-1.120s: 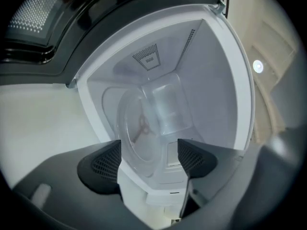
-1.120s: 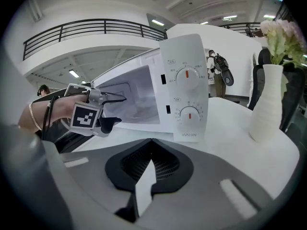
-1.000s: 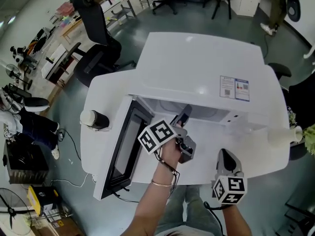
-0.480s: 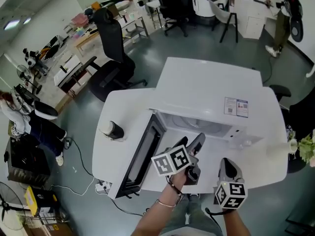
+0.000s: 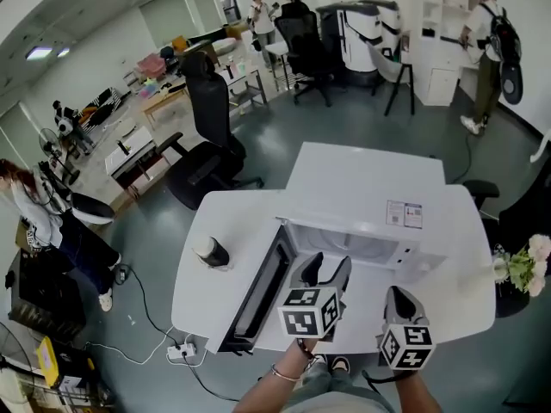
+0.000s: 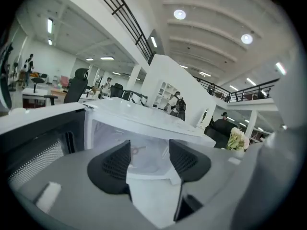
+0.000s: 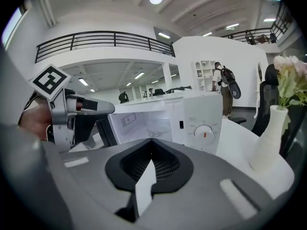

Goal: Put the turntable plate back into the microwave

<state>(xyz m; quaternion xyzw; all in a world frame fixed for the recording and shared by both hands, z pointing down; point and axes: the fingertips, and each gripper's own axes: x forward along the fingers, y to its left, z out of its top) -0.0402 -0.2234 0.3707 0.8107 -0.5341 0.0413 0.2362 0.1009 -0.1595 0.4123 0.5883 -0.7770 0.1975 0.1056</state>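
The white microwave point(image 5: 362, 188) stands on the white table point(image 5: 215, 291) with its door point(image 5: 258, 295) swung open to the left. In its cavity a clear glass turntable plate point(image 5: 344, 249) seems to lie on the floor, faint and hard to make out. My left gripper point(image 5: 328, 265) hovers in front of the opening; its jaws are closing with nothing between them point(image 6: 149, 150). My right gripper point(image 5: 398, 296) hangs to its right, before the control panel point(image 7: 204, 123), with its jaws together and empty point(image 7: 151, 145). The left gripper point(image 7: 91, 110) also shows in the right gripper view.
A dark cup with a pale lid point(image 5: 209, 251) stands on the table left of the door. A white vase of flowers point(image 5: 516, 269) is at the table's right edge point(image 7: 271, 143). Office chairs, desks and people fill the room behind.
Both grippers rose and drew back from the microwave opening. The left gripper rolled so its marker cube faces up, and its jaws narrowed. The head view lifted to show more room.
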